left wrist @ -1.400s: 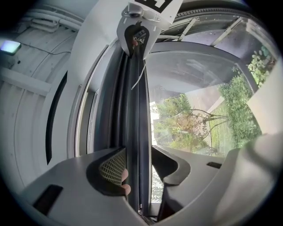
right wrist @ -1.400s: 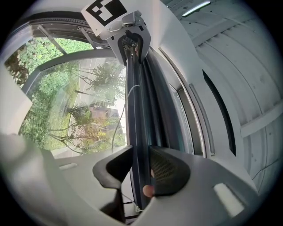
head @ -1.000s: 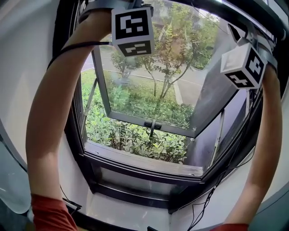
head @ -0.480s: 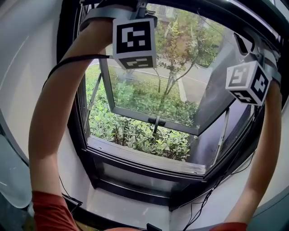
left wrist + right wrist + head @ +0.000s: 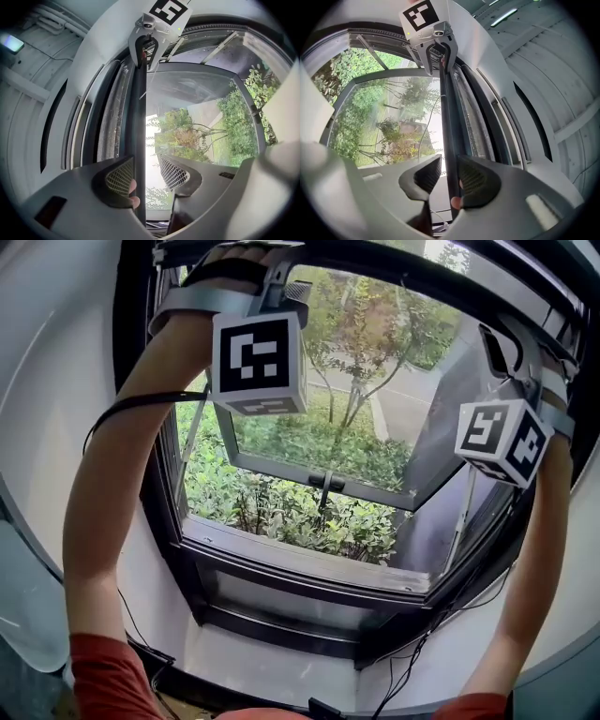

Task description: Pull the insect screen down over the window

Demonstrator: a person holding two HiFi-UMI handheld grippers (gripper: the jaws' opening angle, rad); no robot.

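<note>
Item: insect screen pull bar (image 5: 137, 117). Location: top of window (image 5: 281, 563), screen barely drawn.
Left tongs (image 5: 146, 174): apart, bar between, one pad touched.
Right tongs (image 5: 449, 176): clamped on bar.
Handling: left grip to be tightened; both ends lowered evenly, bar kept level, jamming avoided.

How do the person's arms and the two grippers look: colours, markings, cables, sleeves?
The left gripper and the right gripper have grey bodies and dark jaw pads with a mesh pattern. Each carries a white cube with black square markers. The sleeves are short and orange-red. A black cable lies across the left arm.
</note>
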